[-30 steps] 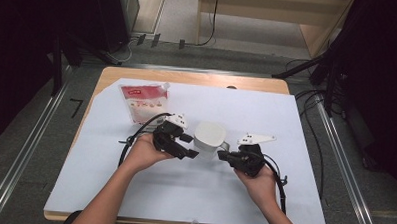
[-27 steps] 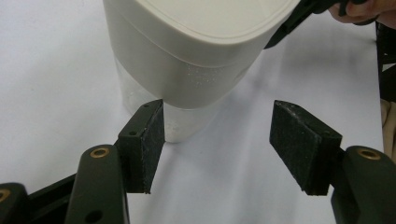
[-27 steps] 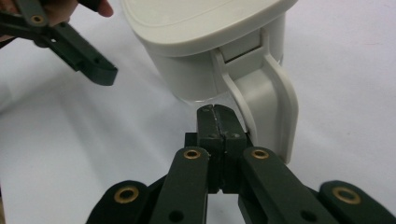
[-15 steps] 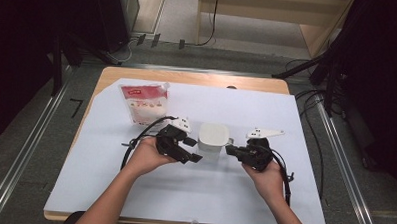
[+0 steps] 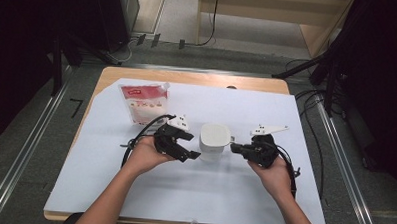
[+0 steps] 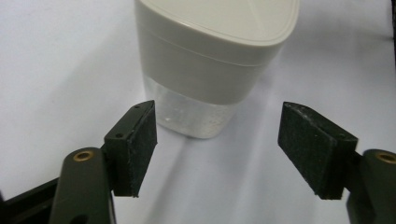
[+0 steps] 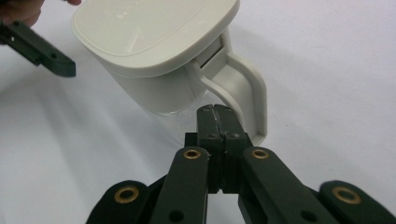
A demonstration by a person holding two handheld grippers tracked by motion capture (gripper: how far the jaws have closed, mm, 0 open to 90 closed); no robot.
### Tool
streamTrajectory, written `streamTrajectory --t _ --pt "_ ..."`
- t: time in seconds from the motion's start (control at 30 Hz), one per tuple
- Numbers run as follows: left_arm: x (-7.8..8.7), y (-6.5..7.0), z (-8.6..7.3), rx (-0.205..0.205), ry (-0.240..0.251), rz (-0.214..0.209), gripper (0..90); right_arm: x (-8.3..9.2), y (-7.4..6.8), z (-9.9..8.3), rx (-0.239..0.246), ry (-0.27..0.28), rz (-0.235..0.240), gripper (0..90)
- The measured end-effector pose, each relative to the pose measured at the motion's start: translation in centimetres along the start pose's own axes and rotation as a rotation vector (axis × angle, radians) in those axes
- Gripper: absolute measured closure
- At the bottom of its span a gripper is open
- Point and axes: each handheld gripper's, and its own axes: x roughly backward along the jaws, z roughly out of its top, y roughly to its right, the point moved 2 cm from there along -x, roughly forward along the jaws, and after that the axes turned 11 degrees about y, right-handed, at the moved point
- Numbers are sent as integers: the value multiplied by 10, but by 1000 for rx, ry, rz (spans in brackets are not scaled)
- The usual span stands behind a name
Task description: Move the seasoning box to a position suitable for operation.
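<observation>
Right gripper (image 7: 215, 112): jaws pressed together with nothing between them, their tips just in front of the jug's handle (whether they touched it could not be told); in the high view the right gripper (image 5: 242, 149) sat just right of the jug.
Left gripper (image 6: 219, 140): jaws spread, having just opened wider, the pads clear of the jug's clear lower wall, with the jug just beyond the gap; in the high view the left gripper (image 5: 188, 146) sat just left of the jug.
Jug (image 5: 215, 141): upright on the white sheet (image 5: 183, 191) near the middle of the surface, between the two grippers; pale lid (image 7: 149, 28) on, handle (image 7: 247, 88) turned toward the right gripper.
Pouch (image 5: 143, 104): red and white, flat on the sheet farther back on the left, well apart from the jug.
</observation>
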Motion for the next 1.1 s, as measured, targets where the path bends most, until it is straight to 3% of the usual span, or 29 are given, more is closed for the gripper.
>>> streamTrajectory --t 0.17,0.27,0.4,0.5,0.57,0.63,0.8,0.97,1.1 --pt "3 -5 9 33 17 -15 193 7 6 7 13 -6 41 900" --pt "2 -8 13 76 13 -94 147 10 12 11 18 -1 41 900" --pt "-1 -7 21 11 -12 -97 150 11 23 16 -4 7 36 900" --pt "-2 -8 30 -57 -27 -105 153 7 27 18 12 -4 57 900" --pt "-4 -8 34 -73 -17 -138 169 3 29 17 2 -9 69 900" --pt "-6 -9 37 -106 -27 -124 170 -1 28 16 13 -19 68 900" --pt "-13 -15 35 -81 -18 -126 169 -2 29 17 1 -6 73 900" --pt "-19 -15 34 -96 -29 -114 168 -1 28 16 5 -9 72 900" --pt "-21 -14 34 -87 -27 -111 168 -2 29 13 9 -18 66 900"
